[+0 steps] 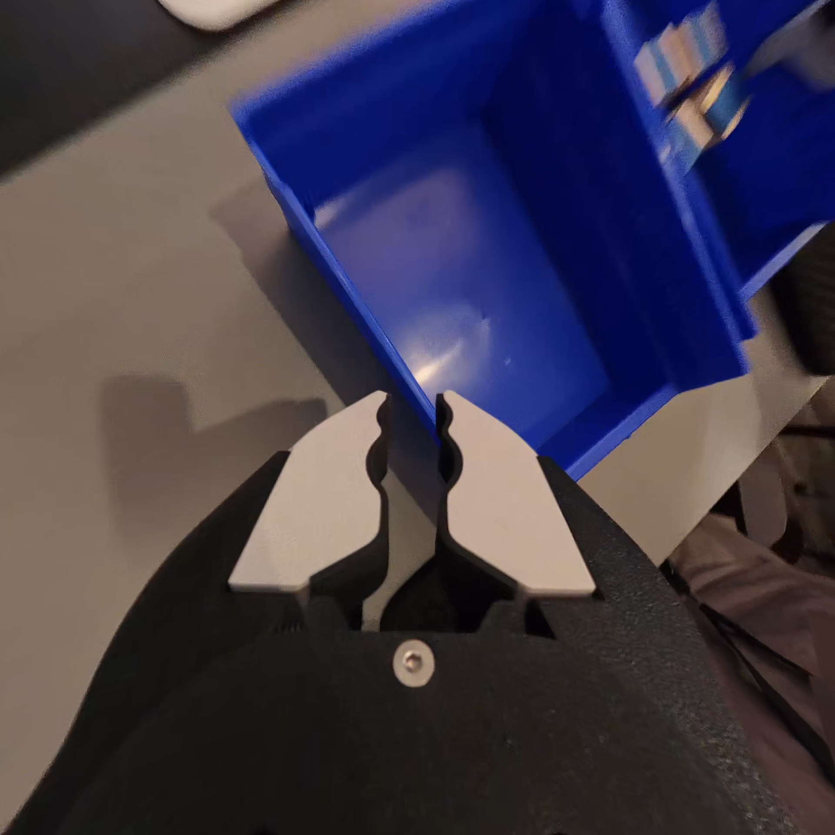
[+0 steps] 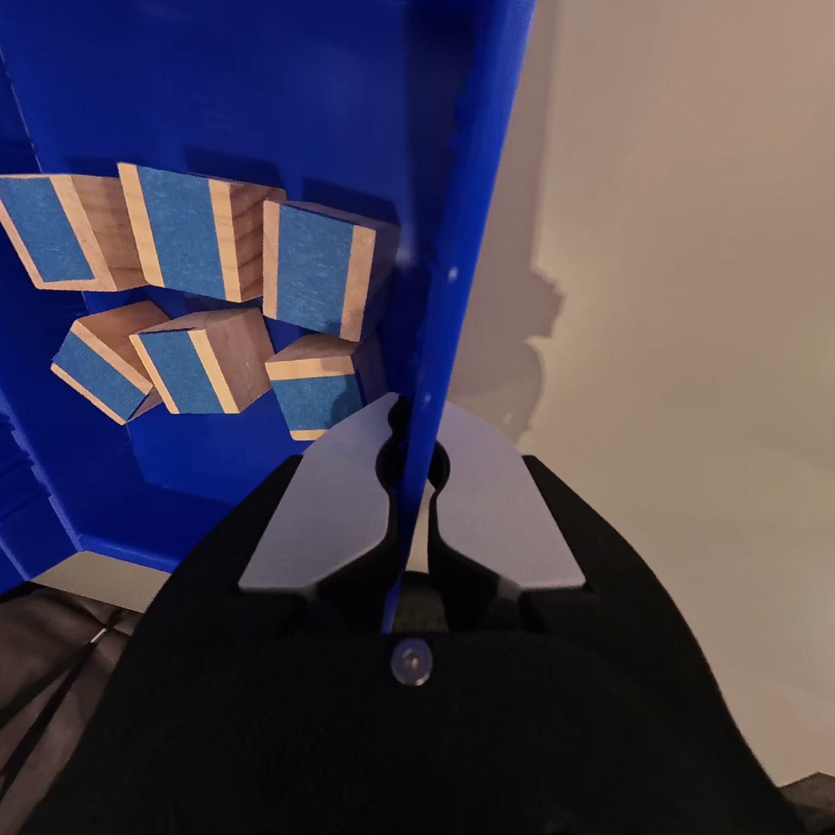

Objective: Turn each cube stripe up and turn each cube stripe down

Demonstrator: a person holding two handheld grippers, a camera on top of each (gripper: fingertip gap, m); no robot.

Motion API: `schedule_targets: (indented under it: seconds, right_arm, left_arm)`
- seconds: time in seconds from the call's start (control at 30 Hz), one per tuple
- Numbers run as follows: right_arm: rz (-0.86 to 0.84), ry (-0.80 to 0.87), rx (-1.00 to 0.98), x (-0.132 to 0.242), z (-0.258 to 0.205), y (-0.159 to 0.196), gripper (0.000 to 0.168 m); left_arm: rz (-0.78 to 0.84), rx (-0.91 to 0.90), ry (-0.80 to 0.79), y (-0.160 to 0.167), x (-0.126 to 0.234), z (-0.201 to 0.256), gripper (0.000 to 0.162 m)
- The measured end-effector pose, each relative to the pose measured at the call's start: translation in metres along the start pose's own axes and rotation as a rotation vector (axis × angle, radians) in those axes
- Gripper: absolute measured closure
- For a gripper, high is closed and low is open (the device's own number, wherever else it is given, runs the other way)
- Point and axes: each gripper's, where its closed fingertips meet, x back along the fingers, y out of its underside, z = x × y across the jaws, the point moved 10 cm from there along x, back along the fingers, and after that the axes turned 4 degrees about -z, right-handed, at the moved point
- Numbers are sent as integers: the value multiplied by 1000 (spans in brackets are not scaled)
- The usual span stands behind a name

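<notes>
**Right gripper clamped on bin wall, cubes bunched inside**

Right gripper point(image 2: 413, 433) pinches the blue bin's side wall point(image 2: 456, 226), one finger inside, one outside. Six striped cubes point(image 2: 189, 280) sit inside it, stripes showing, the nearest just beside my inner finger. I judge any tilt or tug slides them together and loses their orientation. Left gripper point(image 1: 412, 409) hangs nearly closed, narrow gap, holding nothing, over the near rim of the empty bin point(image 1: 452, 271) on the table point(image 1: 135, 293).

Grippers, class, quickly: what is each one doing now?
Left gripper: slightly open, holding nothing.
Right gripper: shut on the bin wall.
</notes>
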Motion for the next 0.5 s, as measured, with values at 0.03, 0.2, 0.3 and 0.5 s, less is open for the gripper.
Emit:
schedule_targets:
  seconds: [0.03, 0.2, 0.3, 0.5]
  right_arm:
    - [-6, 4, 4, 0, 0, -1, 160]
    - [8, -60, -25, 1, 9, 2, 162]
    - [12, -68, -52, 6, 20, 7, 162]
    - [1, -59, -60, 35, 32, 20, 163]
  left_arm:
    - [84, -2, 13, 3, 16, -2, 146]
    - [468, -25, 28, 29, 94, -5, 152]
    - [625, -49, 23, 53, 128, -2, 153]
    - [640, -10, -100, 89, 153, 3, 151]
